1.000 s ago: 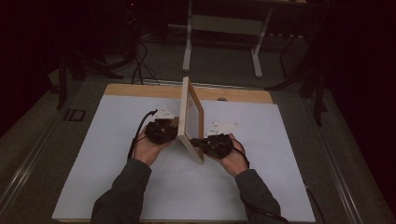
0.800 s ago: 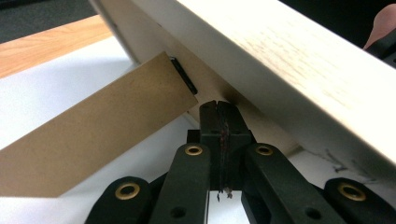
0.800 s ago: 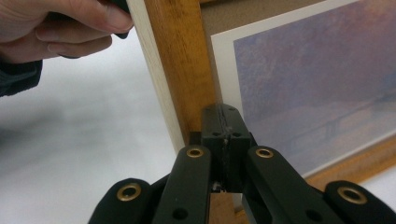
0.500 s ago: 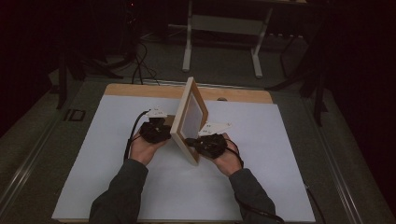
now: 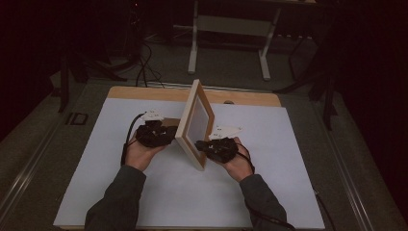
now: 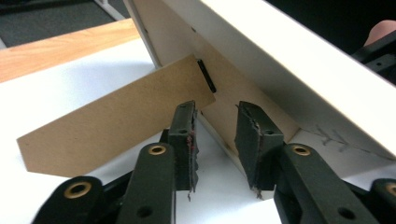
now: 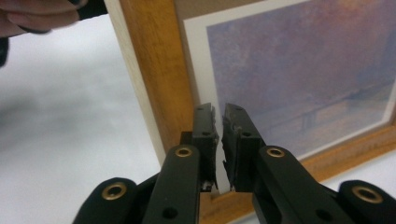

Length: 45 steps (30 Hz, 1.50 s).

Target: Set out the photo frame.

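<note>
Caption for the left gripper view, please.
Left gripper, jaws open, behind the picture frame, beside its cardboard stand flap.

Dark grey sleeves; each black gripper (image 5: 153,134) has brass-ringed rivets, worn black fingers (image 6: 187,133), a black cable, a grey three-cornered top plate

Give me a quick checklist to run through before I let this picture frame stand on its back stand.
1. Stand flap swung out from the frame's back: ok, it angles away.
2. Left gripper free of the flap: ok, jaws open, nothing between them.
3. Right gripper steadying the picture frame: cannot tell; jaws nearly closed at the front edge, grip unclear.
4. Frame leaning back on the flap: not ok, it stands on edge, tilted.
5. White table surface around it free: ok.
</note>
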Each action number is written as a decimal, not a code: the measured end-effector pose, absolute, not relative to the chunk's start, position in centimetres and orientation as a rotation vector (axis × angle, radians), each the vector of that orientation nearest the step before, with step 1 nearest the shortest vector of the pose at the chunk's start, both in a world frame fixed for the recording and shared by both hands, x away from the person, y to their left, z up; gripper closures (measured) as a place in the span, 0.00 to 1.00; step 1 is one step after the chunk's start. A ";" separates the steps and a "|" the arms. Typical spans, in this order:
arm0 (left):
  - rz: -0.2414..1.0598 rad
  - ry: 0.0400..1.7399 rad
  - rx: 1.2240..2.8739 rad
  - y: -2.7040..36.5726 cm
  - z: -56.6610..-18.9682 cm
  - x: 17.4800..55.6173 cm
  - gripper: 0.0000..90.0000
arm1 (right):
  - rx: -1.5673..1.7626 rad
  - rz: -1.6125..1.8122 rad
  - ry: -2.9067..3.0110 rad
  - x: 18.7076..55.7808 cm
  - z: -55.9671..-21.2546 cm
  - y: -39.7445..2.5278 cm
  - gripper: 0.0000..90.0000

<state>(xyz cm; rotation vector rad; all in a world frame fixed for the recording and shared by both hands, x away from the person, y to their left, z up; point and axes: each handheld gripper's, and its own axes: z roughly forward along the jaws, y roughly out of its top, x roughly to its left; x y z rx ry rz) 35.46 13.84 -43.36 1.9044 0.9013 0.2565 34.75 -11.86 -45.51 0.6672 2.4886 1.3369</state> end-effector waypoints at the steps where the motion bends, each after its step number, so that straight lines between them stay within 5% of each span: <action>1: 0.257 0.901 1.904 13.8 -43.4 35.5 0.73 | 0.670 1.334 2.485 34.8 -45.5 -12.0 0.91; 45: 0.329 0.894 1.910 14.4 -42.1 30.6 0.21 | 0.833 1.288 2.419 35.7 -46.5 -15.1 0.58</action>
